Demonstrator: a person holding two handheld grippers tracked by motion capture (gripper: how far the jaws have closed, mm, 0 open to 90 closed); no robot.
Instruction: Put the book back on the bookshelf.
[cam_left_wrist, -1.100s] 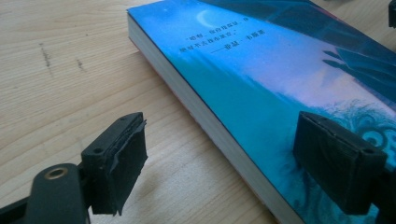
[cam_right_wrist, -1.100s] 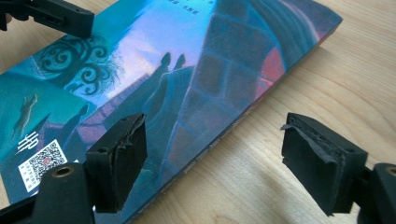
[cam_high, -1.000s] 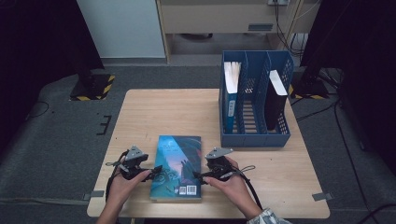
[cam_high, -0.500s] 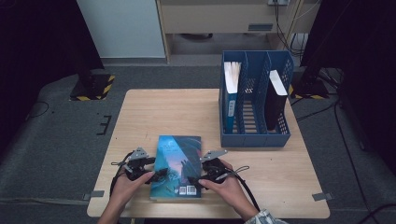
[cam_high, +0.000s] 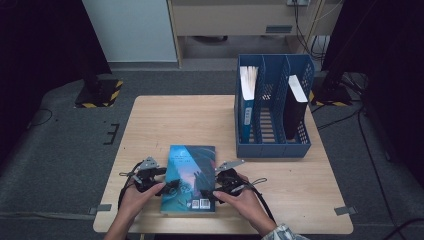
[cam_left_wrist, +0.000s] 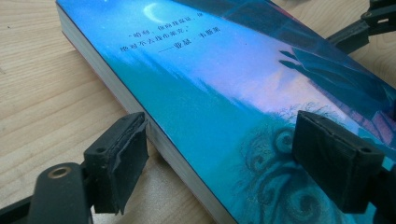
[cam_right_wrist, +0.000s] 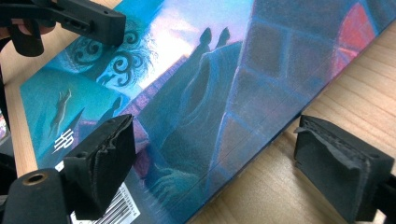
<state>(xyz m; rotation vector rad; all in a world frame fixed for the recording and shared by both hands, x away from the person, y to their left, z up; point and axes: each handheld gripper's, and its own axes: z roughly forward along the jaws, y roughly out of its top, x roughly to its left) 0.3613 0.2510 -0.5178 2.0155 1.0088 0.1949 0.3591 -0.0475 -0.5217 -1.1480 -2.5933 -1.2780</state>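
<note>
Straddling the book (cam_high: 189, 176) lying flat at the bench's (cam_high: 165, 120) near edge, my left tool (cam_high: 167, 186) and right tool (cam_high: 209, 194) gape wide; glossy, stiff, fairly heavy (grip both long edges).

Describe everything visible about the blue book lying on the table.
The book is a thick paperback lying flat, back cover up, on the near part of the wooden table. Its glossy cover is blue-teal with a moon, white printed lines, dark figures, swirls and a barcode near the person's edge. Pale page edges show along its left side. The left tongs and right tongs straddle its long edges, jaws open, with no grip visible.
</note>
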